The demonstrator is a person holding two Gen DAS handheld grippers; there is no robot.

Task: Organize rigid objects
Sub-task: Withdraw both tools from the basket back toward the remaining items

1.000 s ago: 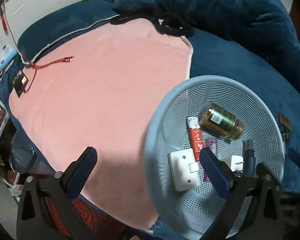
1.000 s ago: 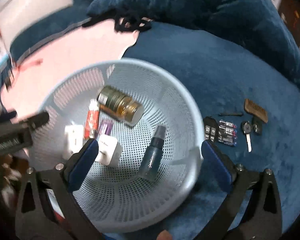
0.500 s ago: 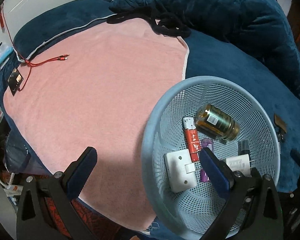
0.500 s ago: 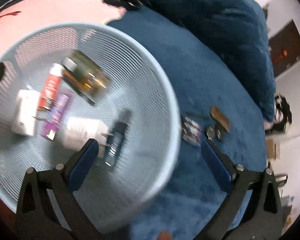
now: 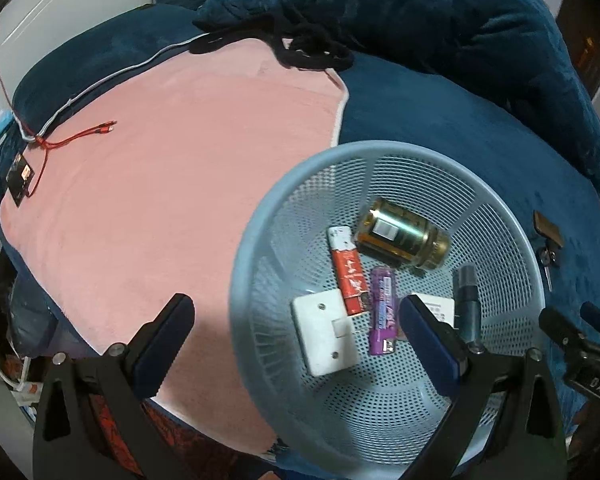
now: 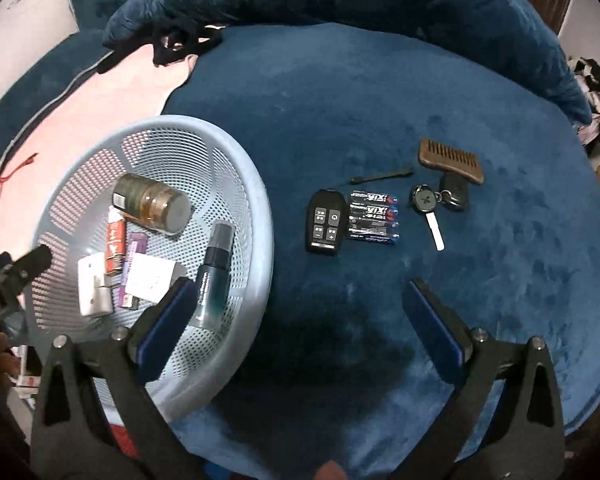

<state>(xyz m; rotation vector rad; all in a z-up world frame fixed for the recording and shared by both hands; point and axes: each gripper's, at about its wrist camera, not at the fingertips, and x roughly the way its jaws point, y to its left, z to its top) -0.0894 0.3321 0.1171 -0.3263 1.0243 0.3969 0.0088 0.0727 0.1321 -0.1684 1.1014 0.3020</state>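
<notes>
Flat pink fleece blanket, thin red charging cable on its left edge, tangled black cord at its far corner, rumpled dark-blue plush duvet behind it

Both claws hang spread wide with nothing between their blue-padded fingers. The left claw points forward and down; its tip also pokes in at the left edge of the right wrist view. The right claw is angled the same way, its dark tip visible at the right edge of the left wrist view.
</notes>
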